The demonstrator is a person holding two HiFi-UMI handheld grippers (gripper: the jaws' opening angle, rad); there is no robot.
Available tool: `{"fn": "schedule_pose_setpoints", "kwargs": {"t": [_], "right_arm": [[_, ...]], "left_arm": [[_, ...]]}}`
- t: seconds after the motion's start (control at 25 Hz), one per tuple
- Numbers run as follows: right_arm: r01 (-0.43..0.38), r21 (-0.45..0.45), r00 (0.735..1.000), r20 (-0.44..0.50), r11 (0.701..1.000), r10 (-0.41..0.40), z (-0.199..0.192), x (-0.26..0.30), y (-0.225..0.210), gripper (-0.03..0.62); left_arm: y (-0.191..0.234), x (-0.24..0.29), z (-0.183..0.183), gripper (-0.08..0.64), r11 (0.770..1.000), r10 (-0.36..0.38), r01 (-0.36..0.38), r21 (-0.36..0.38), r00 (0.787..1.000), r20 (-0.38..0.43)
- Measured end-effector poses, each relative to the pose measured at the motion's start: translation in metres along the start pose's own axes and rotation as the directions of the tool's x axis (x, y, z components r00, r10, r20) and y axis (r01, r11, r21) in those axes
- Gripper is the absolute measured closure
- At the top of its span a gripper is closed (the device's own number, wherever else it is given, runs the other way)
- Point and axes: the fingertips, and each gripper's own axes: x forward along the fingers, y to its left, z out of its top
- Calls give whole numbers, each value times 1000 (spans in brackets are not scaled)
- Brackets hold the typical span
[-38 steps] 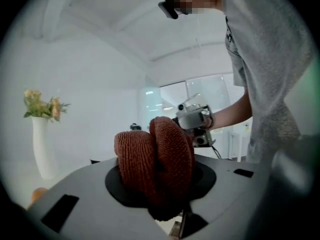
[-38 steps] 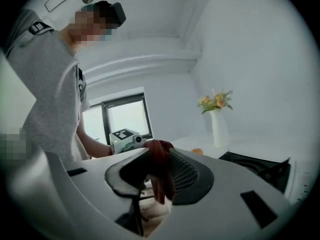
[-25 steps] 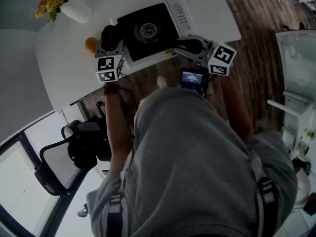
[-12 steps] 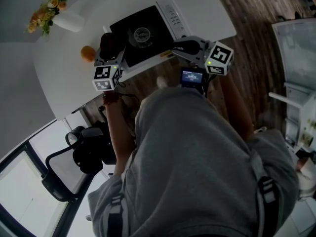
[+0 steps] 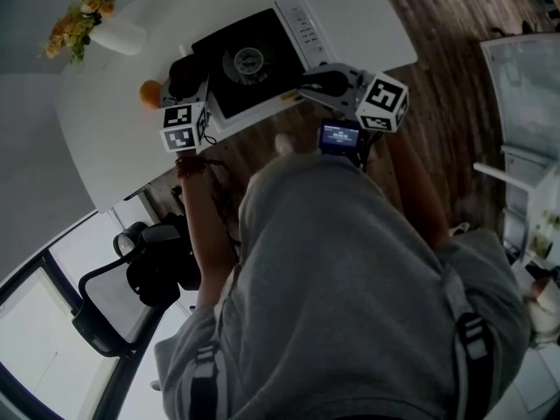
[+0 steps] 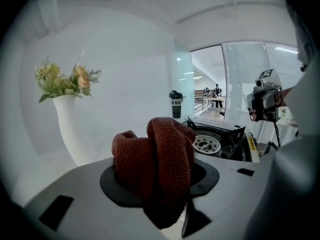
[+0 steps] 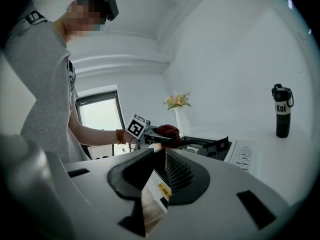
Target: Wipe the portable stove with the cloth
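Note:
The portable stove (image 5: 249, 58), black on top with a white control strip, stands on the white table (image 5: 114, 147). My left gripper (image 5: 192, 94) is at the stove's left corner. Its jaws have just been closing, with the bunched dark red cloth (image 6: 157, 156) between them, and it is now shut on that cloth. In the left gripper view the burner (image 6: 206, 144) lies just beyond the cloth. My right gripper (image 5: 296, 93) is shut on the stove's near white edge (image 7: 159, 190), which carries a yellow label.
An orange (image 5: 147, 93) lies left of the stove, behind the left gripper. A white vase of flowers (image 5: 92, 20) stands at the table's far left. A black bottle (image 7: 282, 110) stands beyond the stove. The table edge runs just under both grippers, and an office chair (image 5: 131, 278) is below.
The head view has shifted slightly. Both grippers keep their places at the stove, the left at its corner with the cloth and the right on the near edge.

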Motion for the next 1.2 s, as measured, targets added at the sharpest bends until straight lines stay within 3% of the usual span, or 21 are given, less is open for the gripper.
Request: {"fn": "schedule_pose_setpoints", "kwargs": {"t": [0.24, 0.6, 0.84, 1.2], "right_arm": [[15, 9, 1000, 3, 1000, -15, -2, -2, -4, 512], [18, 8, 999, -35, 1000, -17, -12, 4, 1, 512], [-23, -14, 998, -52, 1000, 22, -16, 13, 9, 512], [-95, -30, 993, -71, 995, 93, -20, 34, 23, 512]], "left_arm": [[7, 21, -1, 377, 1000, -3, 3, -24, 1000, -21], [-5, 22, -4, 426, 1000, -22, 23, 16, 998, -55], [-25, 5, -13, 428, 997, -65, 69, 46, 996, -67], [-56, -24, -27, 428, 986, -170, 169, -5, 985, -32]]}}
